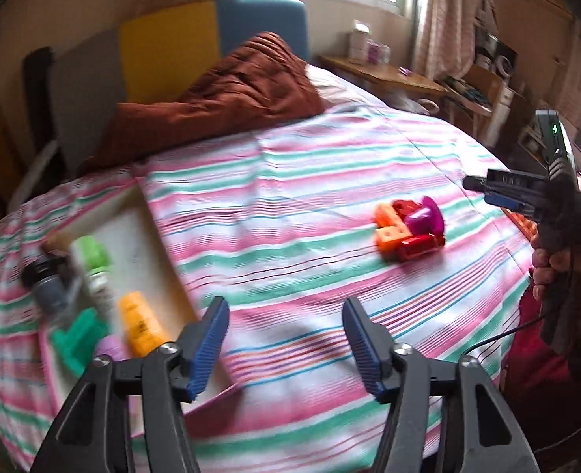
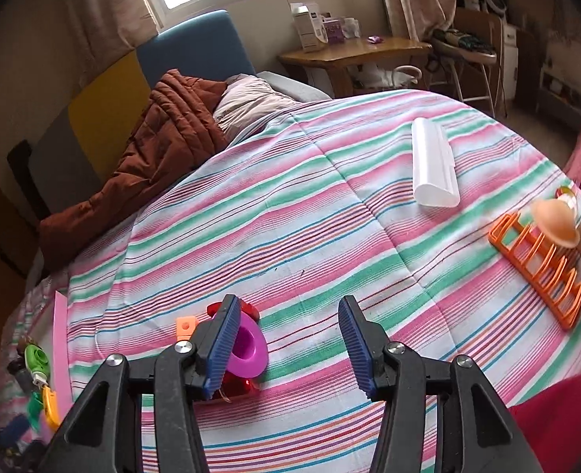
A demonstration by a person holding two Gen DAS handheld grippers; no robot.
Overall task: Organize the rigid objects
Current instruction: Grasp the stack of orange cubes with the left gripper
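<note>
- A shallow white tray (image 1: 148, 236) lies on the striped bed (image 1: 310, 181), at the left in the left wrist view.
- In and at the near end of the tray, blurred: a green-capped bottle (image 1: 93, 264), an orange bottle (image 1: 140, 323), a dark jar (image 1: 47, 280) and a teal piece (image 1: 79, 335).
- Well right of the tray sits a cluster of toys: orange blocks (image 1: 389, 228), a red piece (image 1: 420, 246) and a purple cup (image 1: 424, 218).
- The left claw (image 1: 284, 349) hangs part open and empty just right of the tray.
- The right claw (image 2: 286, 349) is part open and empty; the purple cup lies behind its left finger.
- Far right of the tray lie an orange rack (image 2: 538, 268) and a white cover (image 2: 434, 161).
</note>
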